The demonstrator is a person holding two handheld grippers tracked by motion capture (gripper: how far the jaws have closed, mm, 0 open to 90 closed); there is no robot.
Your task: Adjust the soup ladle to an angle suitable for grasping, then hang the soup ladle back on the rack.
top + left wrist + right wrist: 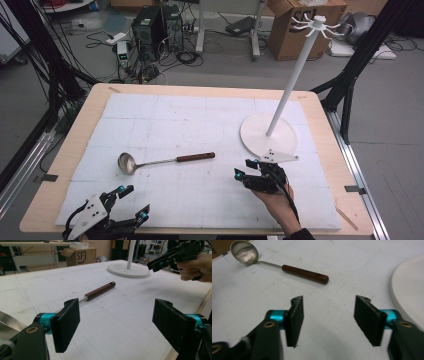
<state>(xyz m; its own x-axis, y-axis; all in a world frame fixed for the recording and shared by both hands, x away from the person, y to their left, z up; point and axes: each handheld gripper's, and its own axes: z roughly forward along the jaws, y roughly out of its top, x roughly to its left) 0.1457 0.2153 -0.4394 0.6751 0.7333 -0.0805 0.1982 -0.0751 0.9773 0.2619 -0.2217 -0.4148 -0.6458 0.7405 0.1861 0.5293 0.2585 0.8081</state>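
Black jaws stand apart on the left gripper [131, 202] at the near left edge. Farther in, the ladle [165, 160] lies flat mid-table (bowl left). Right of it, the right gripper [247, 168] also gapes, empty; its round handle could roll from an off-centre pinch.

Readable text: the letters "SF" in black on the side of a brown cardboard box [82, 255] on the floor beyond the bench's far edge, seen in the left gripper view. In the high view a cardboard box [300, 25] stands past the bench's far right corner with a dark printed mark on its face, partly hidden by a white stand's hooks; not legible. No other lettering or numbers can be made out.
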